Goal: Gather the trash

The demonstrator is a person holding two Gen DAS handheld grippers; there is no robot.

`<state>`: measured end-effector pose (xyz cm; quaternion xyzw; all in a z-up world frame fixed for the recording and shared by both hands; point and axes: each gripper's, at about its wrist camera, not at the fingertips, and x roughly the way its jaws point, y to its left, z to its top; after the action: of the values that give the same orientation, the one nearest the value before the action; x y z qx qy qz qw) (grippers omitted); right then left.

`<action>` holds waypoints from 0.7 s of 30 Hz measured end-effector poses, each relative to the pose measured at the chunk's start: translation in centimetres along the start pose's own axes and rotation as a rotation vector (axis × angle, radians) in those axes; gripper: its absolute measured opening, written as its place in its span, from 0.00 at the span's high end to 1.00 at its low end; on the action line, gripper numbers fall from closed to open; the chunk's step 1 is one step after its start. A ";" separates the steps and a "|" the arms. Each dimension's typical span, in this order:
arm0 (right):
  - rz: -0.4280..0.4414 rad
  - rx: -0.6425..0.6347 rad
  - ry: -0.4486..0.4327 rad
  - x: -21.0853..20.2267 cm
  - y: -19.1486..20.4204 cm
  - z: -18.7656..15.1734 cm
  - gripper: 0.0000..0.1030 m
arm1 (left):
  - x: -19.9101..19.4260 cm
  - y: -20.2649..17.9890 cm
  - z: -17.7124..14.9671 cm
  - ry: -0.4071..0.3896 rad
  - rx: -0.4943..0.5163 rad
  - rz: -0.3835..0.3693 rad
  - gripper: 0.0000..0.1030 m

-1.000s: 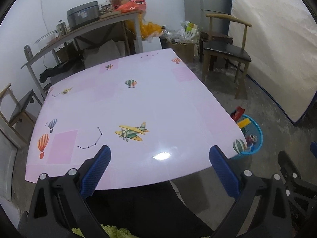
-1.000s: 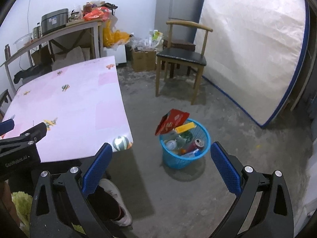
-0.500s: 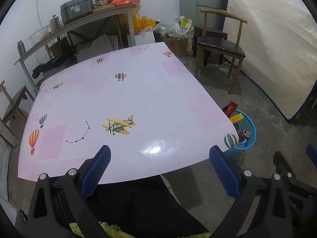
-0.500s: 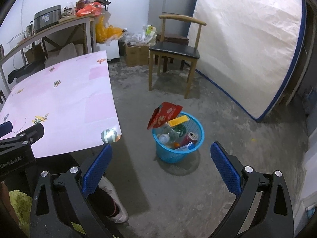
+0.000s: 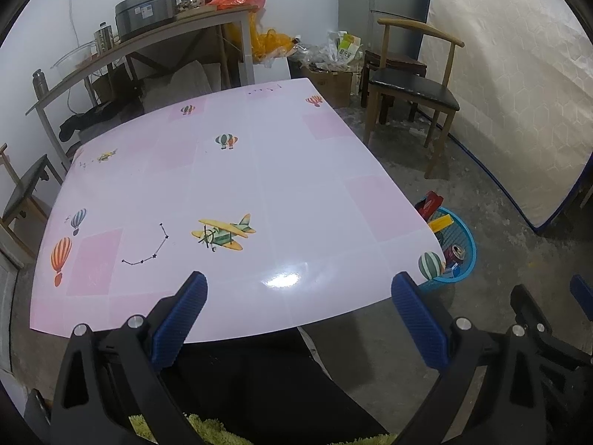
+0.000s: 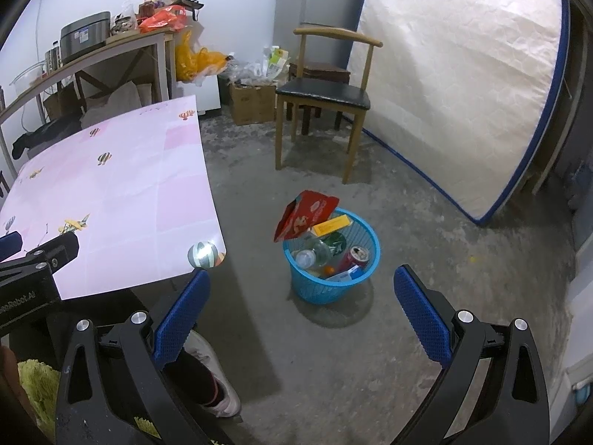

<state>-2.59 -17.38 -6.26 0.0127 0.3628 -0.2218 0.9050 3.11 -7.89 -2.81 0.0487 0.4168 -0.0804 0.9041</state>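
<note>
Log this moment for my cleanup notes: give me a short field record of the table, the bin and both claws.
table: pink top, no trash on it
bin: blue basket on the floor beside the table's near right corner
bin contents: red bag sticking out, yellow box, clear bottle, red can
left claw: open, empty, over the table edge
right claw: open, empty, facing the basket

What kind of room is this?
Probably a lived-in home room used for eating and storage: a pink table, a wooden chair, a mattress leaning on the wall, and a blue basket of trash.
</note>
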 end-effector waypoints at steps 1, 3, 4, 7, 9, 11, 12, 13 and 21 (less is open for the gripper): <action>0.000 -0.001 -0.001 0.0 0.0 0.0 0.07 | 0.0 0.1 0.0 0.000 -0.002 0.000 0.05; 0.001 -0.002 0.000 0.0 -0.1 0.1 0.07 | 0.0 0.1 0.0 0.001 -0.005 0.000 0.05; 0.001 -0.002 -0.001 0.0 -0.1 0.1 0.07 | 0.1 0.1 0.0 0.003 -0.006 -0.001 0.05; 0.001 -0.002 0.000 0.0 -0.1 0.1 0.07 | 0.0 0.1 -0.1 0.004 -0.009 -0.002 0.05; 0.000 -0.002 -0.001 0.0 -0.1 0.1 0.07 | 0.0 0.1 0.0 0.003 -0.010 -0.002 0.05; 0.001 -0.002 -0.001 0.0 -0.2 0.1 0.07 | 0.0 0.1 -0.1 0.004 -0.011 -0.002 0.05; 0.001 -0.001 -0.001 0.0 -0.2 0.1 0.07 | 0.0 0.1 -0.1 0.005 -0.011 -0.002 0.05; 0.001 -0.001 -0.001 0.0 -0.2 0.1 0.07 | 0.0 0.1 -0.1 0.006 -0.012 -0.003 0.05; 0.002 -0.003 -0.002 0.0 -0.3 0.2 0.07 | 0.1 0.3 0.0 0.011 -0.019 -0.008 0.05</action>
<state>-2.55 -17.68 -6.12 0.0114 0.3623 -0.2202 0.9056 3.21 -7.59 -2.88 0.0391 0.4229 -0.0795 0.9018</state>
